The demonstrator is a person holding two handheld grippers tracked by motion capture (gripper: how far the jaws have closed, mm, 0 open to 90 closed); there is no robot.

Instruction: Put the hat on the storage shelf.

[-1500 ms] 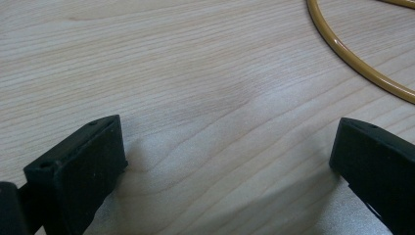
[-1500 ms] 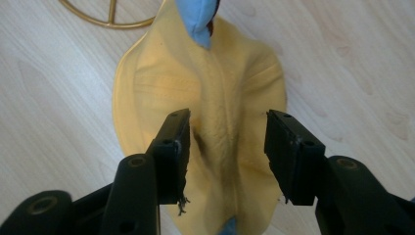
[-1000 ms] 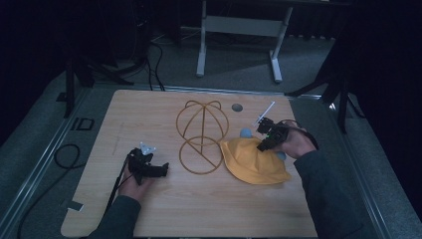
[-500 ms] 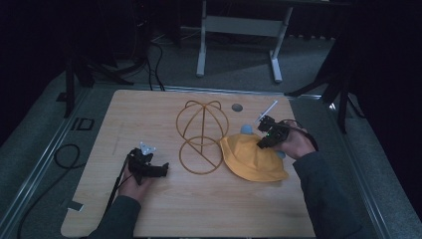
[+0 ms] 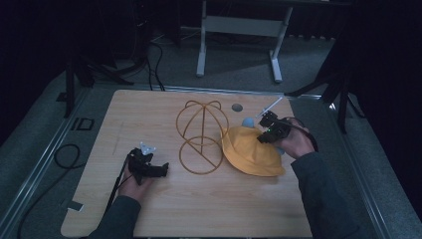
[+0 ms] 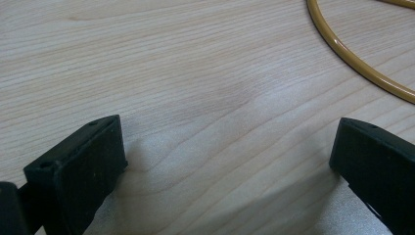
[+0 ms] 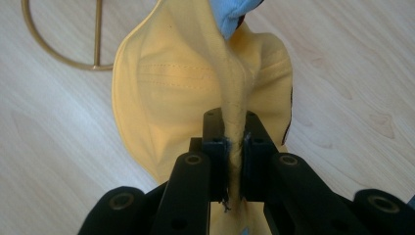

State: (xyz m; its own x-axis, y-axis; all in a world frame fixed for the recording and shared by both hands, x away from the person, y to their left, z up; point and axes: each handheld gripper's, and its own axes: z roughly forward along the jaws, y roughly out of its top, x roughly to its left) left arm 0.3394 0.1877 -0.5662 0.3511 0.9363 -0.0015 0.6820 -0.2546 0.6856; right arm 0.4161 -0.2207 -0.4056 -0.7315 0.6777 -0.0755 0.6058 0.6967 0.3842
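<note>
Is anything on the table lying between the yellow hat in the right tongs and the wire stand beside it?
Nothing visible does. The right tongs pinch the hat, which lies beside the wire stand; bare table elsewhere.

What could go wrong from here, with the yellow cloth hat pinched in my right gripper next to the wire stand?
The right gripper pinches only a thin fold of the yellow cloth hat, so it could slip out when lifted. The gold wire hat stand looks light and stands unheld, with the left gripper open on the wooden table; dragging the hat against it might tip it.
</note>
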